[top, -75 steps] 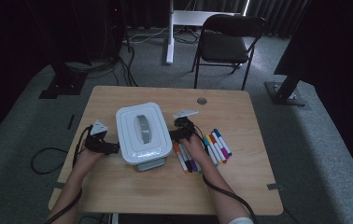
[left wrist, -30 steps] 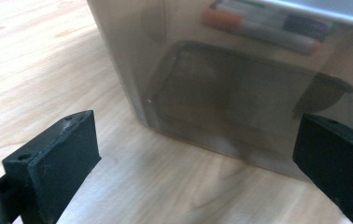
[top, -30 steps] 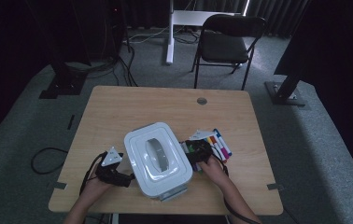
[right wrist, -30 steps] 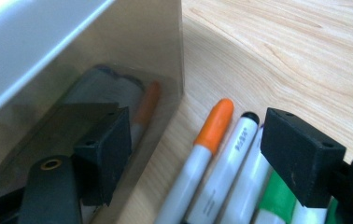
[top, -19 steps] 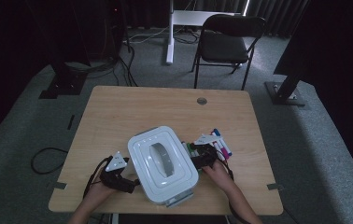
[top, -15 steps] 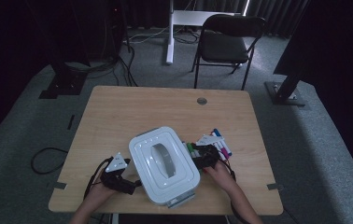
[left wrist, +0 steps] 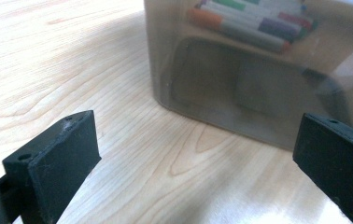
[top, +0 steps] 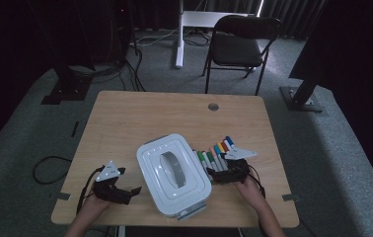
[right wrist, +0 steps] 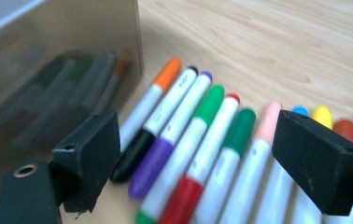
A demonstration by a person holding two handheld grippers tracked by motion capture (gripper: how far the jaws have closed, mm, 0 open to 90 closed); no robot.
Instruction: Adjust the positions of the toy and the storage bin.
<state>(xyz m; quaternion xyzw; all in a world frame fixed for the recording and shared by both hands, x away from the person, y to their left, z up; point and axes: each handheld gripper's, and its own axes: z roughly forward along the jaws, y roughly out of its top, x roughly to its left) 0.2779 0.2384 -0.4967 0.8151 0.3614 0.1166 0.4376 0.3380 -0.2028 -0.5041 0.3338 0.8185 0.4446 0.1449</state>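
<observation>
Both claws gape empty: left claw [top: 134, 190] beside the lidded box [top: 173, 173], right claw [top: 213, 175] seemingly over the markers [top: 215, 154]

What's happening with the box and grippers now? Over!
Left gripper open, right gripper just opened, both empty. White lidded plastic box released on wooden table. Coloured markers crowd the right jaws.

White box [top: 173, 180] — grey handle [top: 172, 168]; markers [top: 215, 157] — seemingly multicoloured.

Black chair [top: 239, 47] on grey carpet [top: 352, 163]
</observation>
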